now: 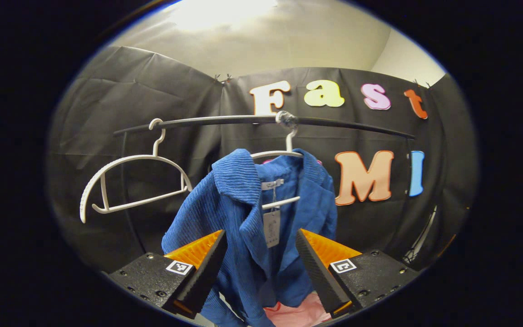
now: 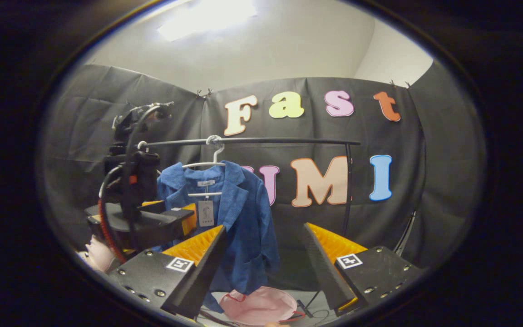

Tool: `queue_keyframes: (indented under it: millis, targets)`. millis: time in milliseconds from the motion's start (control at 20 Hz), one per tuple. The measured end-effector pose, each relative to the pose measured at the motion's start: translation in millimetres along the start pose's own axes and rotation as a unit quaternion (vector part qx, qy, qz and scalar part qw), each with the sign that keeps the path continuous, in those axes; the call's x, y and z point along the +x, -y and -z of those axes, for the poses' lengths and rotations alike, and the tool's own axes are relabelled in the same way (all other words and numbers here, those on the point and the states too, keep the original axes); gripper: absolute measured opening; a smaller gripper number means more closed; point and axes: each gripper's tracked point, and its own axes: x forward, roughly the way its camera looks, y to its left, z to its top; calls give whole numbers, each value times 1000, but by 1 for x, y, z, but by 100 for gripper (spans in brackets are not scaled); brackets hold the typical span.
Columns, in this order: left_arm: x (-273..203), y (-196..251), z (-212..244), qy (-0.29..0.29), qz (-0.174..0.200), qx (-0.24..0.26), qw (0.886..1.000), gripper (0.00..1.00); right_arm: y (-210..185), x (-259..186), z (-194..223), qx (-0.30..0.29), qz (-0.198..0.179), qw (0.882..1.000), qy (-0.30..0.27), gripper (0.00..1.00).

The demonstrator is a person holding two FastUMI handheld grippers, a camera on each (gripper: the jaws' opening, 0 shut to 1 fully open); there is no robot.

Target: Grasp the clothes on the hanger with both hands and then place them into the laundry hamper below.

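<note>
A blue corduroy jacket (image 1: 239,213) hangs on a white hanger (image 1: 284,154) from a black rail (image 1: 334,122); a paper tag dangles at its collar. My left gripper (image 1: 260,265) is open right in front of the jacket, its fingers either side of the front opening, apart from the cloth. In the right gripper view the jacket (image 2: 248,218) hangs farther off, with the pink laundry hamper (image 2: 259,306) on the floor below it. My right gripper (image 2: 263,263) is open, short of the jacket's right sleeve. The left gripper (image 2: 170,218) shows at the jacket's left.
An empty white hanger (image 1: 130,186) hangs on the rail to the left of the jacket. The rail's upright post (image 2: 347,190) stands at the right. A cable runs across the floor by the hamper. A pink hamper edge (image 1: 298,313) shows under the jacket.
</note>
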Motion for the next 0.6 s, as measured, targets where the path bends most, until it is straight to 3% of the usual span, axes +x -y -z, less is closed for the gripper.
queue_keyframes:
  millis: [50,150,200,550,600]
  targets:
    - [8,-5,-2,4,-12,2,1000,90,2,0,0,0,0,1000,-2,94]
    - [18,-12,3,2,-30,0,1000,86,8,4,3,0,0,1000,-8,94]
    - [20,-17,4,3,-36,-2,999,82,10,5,2,0,-1,1000,-8,99]
    - [23,-36,7,-3,-37,7,999,3,6,11,6,5,-6,1000,-5,94]
    - [22,-35,5,-5,-28,24,999,2,2,11,7,9,-8,1000,-6,94]
